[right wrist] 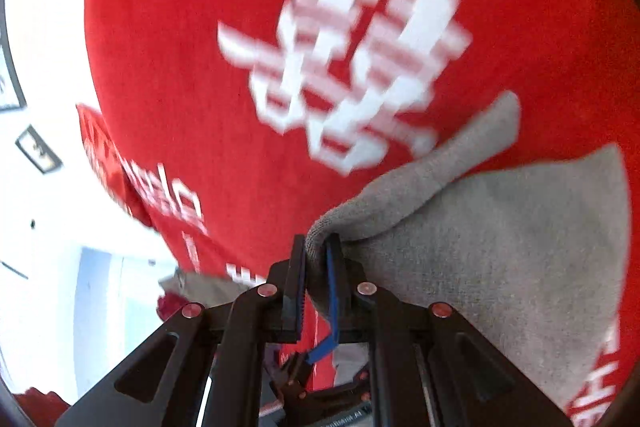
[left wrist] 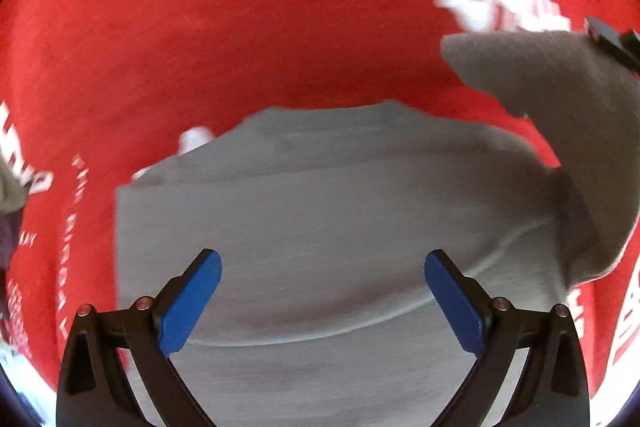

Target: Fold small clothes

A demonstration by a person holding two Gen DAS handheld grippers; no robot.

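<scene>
A small grey garment (left wrist: 320, 227) lies on a red cloth with white print (left wrist: 240, 27). My left gripper (left wrist: 322, 297) is open just above the grey fabric, its blue pads (left wrist: 192, 303) spread wide and holding nothing. My right gripper (right wrist: 318, 267) is shut on an edge of the grey garment (right wrist: 500, 247) and holds that part lifted above the red cloth (right wrist: 200, 67). In the left wrist view the lifted flap (left wrist: 560, 87) hangs at the right, with the right gripper's tip (left wrist: 612, 41) at its top edge.
The red cloth carries large white characters (right wrist: 348, 55) and lines of white lettering (left wrist: 68, 247). A white floor or wall with dark framed items (right wrist: 38, 151) shows beyond the cloth's left edge in the right wrist view.
</scene>
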